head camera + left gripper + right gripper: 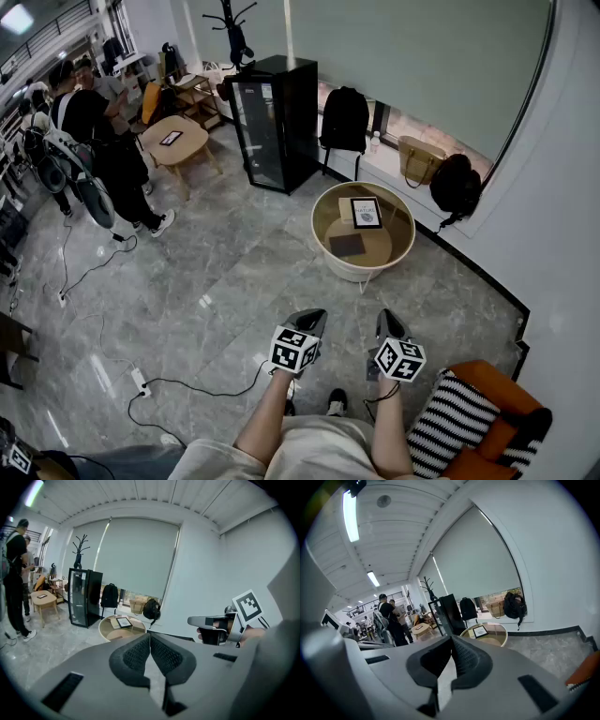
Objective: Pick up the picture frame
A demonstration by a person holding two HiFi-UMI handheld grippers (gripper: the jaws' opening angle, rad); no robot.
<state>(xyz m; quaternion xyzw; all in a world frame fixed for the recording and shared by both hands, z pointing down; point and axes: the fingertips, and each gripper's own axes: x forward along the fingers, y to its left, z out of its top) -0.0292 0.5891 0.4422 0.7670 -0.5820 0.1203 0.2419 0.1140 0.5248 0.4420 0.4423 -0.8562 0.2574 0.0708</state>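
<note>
Bright even light, ceiling tube (350,515) glaring, fisheye-warped dark corners, reflections on floor (216,281)

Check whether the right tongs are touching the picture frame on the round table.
Apart. Head view shows bare floor between the right tongs and the picture frame on the round table.

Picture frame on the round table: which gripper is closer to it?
Right, slightly. The right gripper is nearly in line with the picture frame; the left gripper sits farther left. Both hang well short of it.
</note>
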